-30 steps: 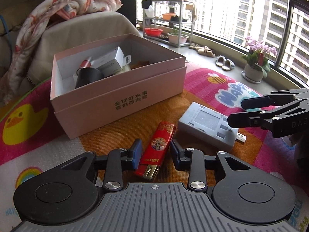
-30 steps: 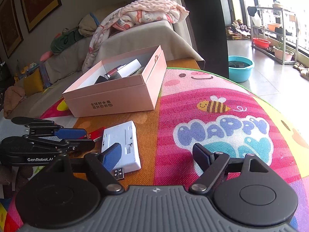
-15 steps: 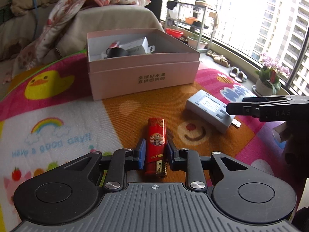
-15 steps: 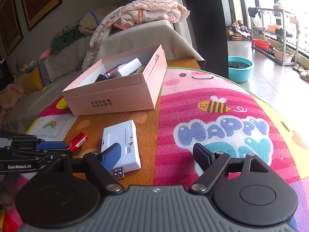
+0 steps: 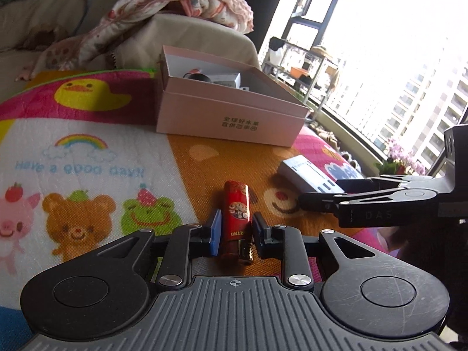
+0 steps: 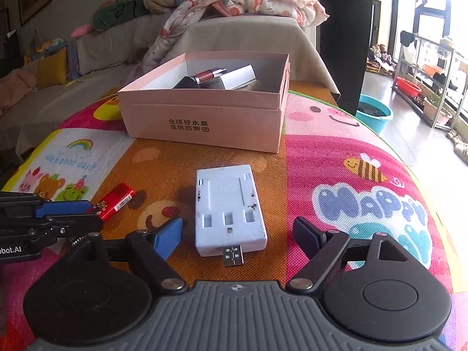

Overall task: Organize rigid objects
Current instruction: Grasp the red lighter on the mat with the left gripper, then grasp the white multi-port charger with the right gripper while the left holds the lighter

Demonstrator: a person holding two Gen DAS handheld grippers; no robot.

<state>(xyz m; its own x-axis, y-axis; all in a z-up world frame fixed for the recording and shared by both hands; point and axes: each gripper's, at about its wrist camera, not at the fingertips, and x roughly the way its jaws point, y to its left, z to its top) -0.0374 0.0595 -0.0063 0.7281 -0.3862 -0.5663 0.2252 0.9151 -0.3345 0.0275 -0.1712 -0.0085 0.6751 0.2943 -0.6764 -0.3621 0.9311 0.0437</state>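
A red lighter (image 5: 236,213) lies lengthwise between the blue pads of my left gripper (image 5: 235,234), which is shut on its lower end over the orange part of the mat. In the right wrist view the lighter (image 6: 117,200) sticks out of the left gripper (image 6: 87,213) at the left edge. My right gripper (image 6: 238,226) is open, its fingers on either side of the near end of a white USB charger block (image 6: 229,204). The open pink box (image 6: 204,117) stands behind and holds a lipstick, a black item and a white carton.
A colourful cartoon play mat (image 6: 351,175) covers the round table. A sofa with a blanket (image 6: 248,0) stands behind the box. A blue basin (image 6: 374,112) and a metal rack (image 6: 430,79) stand on the floor to the right, past the table edge.
The left gripper's pads closed in on the lighter and its view rolled and swung left. The right gripper shifted left, so the white block now sits between its fingers.
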